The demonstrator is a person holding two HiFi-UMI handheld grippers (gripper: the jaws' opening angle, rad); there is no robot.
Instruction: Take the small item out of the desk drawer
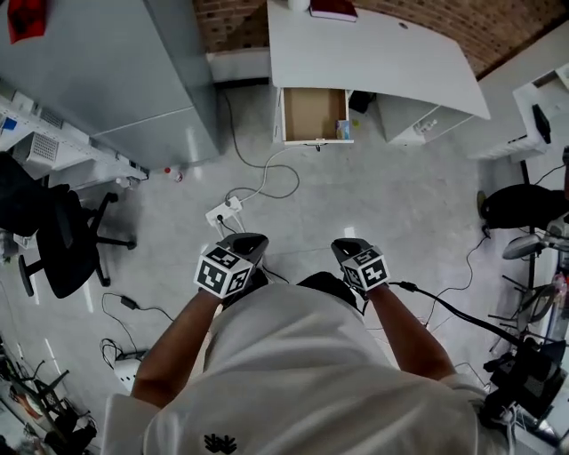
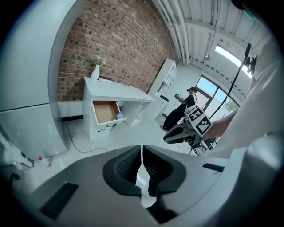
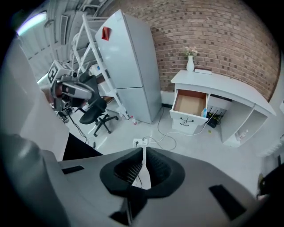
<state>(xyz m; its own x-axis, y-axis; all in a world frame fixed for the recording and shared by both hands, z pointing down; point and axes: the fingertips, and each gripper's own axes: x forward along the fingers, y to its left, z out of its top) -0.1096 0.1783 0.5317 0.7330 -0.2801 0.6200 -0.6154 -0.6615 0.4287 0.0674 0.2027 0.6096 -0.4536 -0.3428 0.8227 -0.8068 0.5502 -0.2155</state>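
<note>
The white desk [image 1: 382, 53] stands far ahead against a brick wall. Its drawer [image 1: 313, 115] is pulled open, showing a bare wooden bottom. A small blue-and-white item [image 1: 342, 130] stands in the drawer's front right corner; it also shows as a small item [image 3: 204, 113] in the right gripper view and a small item [image 2: 119, 116] in the left gripper view. My left gripper [image 1: 246, 240] and right gripper [image 1: 347, 247] are held close to the person's body, far from the desk. Both the left gripper [image 2: 142, 156] and the right gripper [image 3: 144, 162] are shut with nothing between the jaws.
A tall grey fridge [image 1: 133, 71] stands left of the desk. A power strip [image 1: 222, 211] with a cable lies on the floor between me and the drawer. A black office chair [image 1: 62, 240] is at the left, a bicycle [image 1: 542, 267] at the right. A vase [image 3: 190, 64] and a book [image 1: 333, 9] sit on the desk.
</note>
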